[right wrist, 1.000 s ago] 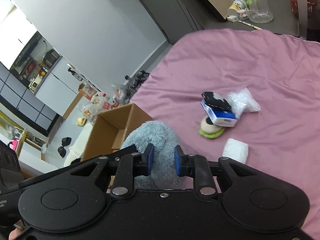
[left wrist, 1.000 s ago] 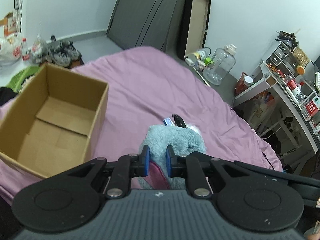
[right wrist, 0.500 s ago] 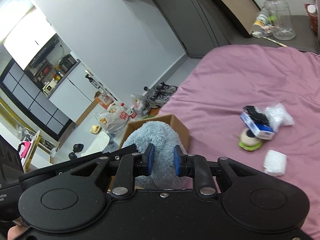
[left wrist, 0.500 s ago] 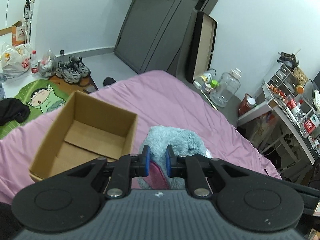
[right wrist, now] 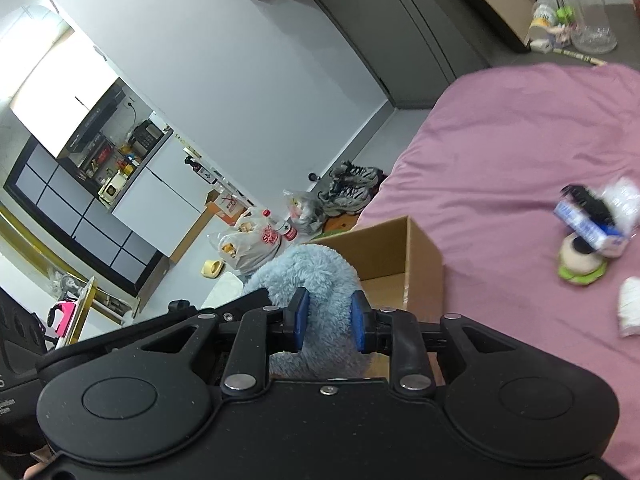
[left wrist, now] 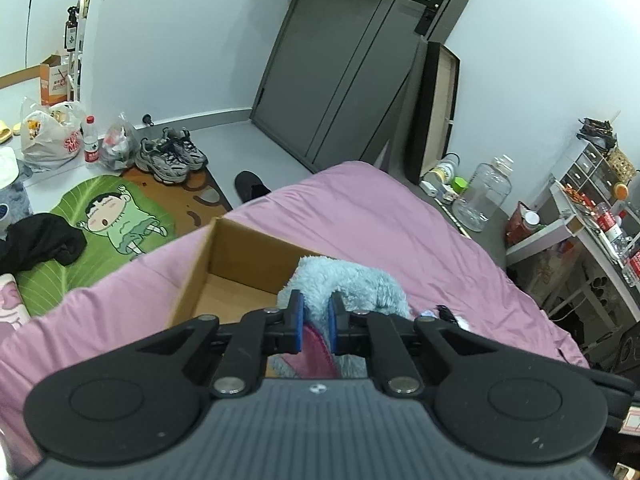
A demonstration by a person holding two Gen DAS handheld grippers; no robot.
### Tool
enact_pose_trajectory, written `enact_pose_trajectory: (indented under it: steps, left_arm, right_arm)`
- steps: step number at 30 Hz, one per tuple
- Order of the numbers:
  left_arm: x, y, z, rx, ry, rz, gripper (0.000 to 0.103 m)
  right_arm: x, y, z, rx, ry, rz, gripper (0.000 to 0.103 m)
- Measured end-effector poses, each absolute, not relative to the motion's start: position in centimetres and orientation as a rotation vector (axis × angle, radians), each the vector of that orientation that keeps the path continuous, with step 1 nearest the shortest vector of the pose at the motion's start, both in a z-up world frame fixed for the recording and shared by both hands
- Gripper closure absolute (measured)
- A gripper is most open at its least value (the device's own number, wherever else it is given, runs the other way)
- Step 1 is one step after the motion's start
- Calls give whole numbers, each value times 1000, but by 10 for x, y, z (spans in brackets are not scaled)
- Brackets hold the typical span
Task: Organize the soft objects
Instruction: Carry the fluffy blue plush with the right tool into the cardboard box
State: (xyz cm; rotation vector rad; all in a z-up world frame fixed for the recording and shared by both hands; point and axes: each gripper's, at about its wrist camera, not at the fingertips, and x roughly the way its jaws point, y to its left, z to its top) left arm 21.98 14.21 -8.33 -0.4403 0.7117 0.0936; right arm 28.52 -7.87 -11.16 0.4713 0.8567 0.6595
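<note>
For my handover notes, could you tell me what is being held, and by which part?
Both tongs, left and right, are shut on the blue plush toy: the left near its pink patch, the right on blue fur.

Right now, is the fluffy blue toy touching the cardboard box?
Cannot tell. In both wrist views the blue plush toy overlaps the cardboard box, but neither shows contact or a gap. The left gripper and right gripper both clamp the toy.

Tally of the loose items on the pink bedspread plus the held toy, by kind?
Blue plush toy, held by both grippers: 1
Cardboard box: 1
Blue-white packet with a black item on it: 1
Round green-rimmed soft toy: 1
White soft bundles: 2
Total: 6
</note>
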Motion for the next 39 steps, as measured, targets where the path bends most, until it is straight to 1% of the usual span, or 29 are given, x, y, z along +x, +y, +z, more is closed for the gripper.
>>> enact_pose_trajectory:
  steps: [4,10,16,23,29,34,39]
  left_arm:
    - [225,154,-90,-426,721,98,93]
    - [239,170,-101,-426,738,90,93]
    - [260,177,-114,-422,763,84,93]
    - [284,186,-133,-419,809,104,93]
    - [295,188,-148,-420,854,138,93]
    - [298,189,-150,-405,873,181,91]
    - [297,193,-141,-405,875,235,88]
  right_arm:
    - [292,-66,-118,483,880,668,77]
    - [296,-59,-126,497,901,640,73]
    - [298,-63,-128,483,930,606,70]
    - [298,-73,-138,454,967,532,70]
    - [302,-77,-138,466,962,511,70]
    - [307,-76,-139,467,964,504,70]
    - [307,-80,-137,468,981,488,70]
